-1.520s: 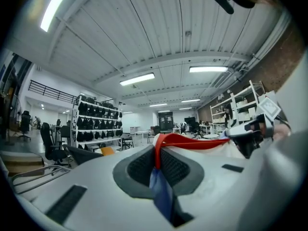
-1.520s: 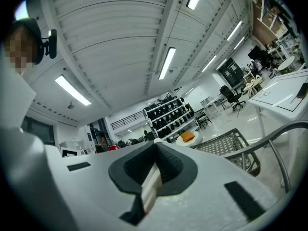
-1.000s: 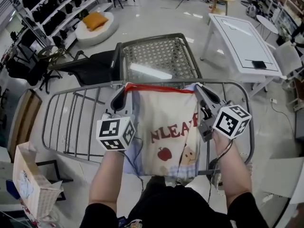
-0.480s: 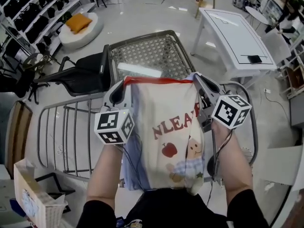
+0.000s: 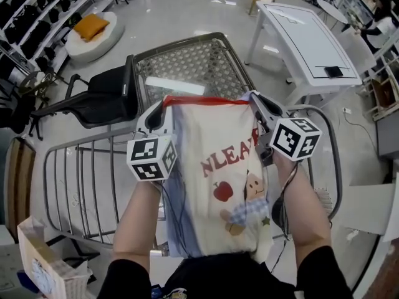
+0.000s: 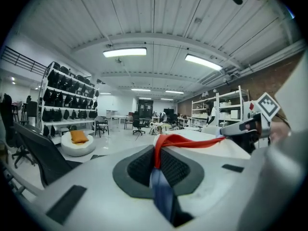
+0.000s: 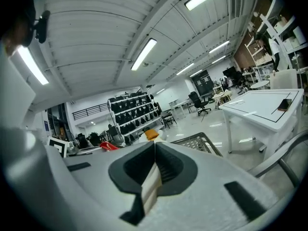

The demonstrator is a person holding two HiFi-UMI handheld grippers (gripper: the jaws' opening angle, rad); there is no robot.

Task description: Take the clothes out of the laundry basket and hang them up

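A cream shirt [image 5: 218, 167] with a red collar, red letters and an apple print hangs stretched between my two grippers, above a grey metal drying rack [image 5: 87, 173]. My left gripper [image 5: 163, 106] is shut on the shirt's left shoulder. In the left gripper view its pads [image 6: 156, 165] pinch the red collar [image 6: 187, 141] and blue cloth. My right gripper [image 5: 254, 99] is shut on the right shoulder, and cream cloth [image 7: 150, 189] shows between its pads. The shirt's lower half drapes towards the person's body.
The rack's mesh wing [image 5: 187, 61] rises just beyond the shirt. A black chair [image 5: 93, 98] stands to its left and a white table [image 5: 305, 42] to its right. A pale laundry basket [image 5: 43, 273] sits on the floor at the lower left.
Both grippers have moved together and sunk a little with the shirt stretched between them. More of the shirt's lower part shows now. Both grips are unchanged.
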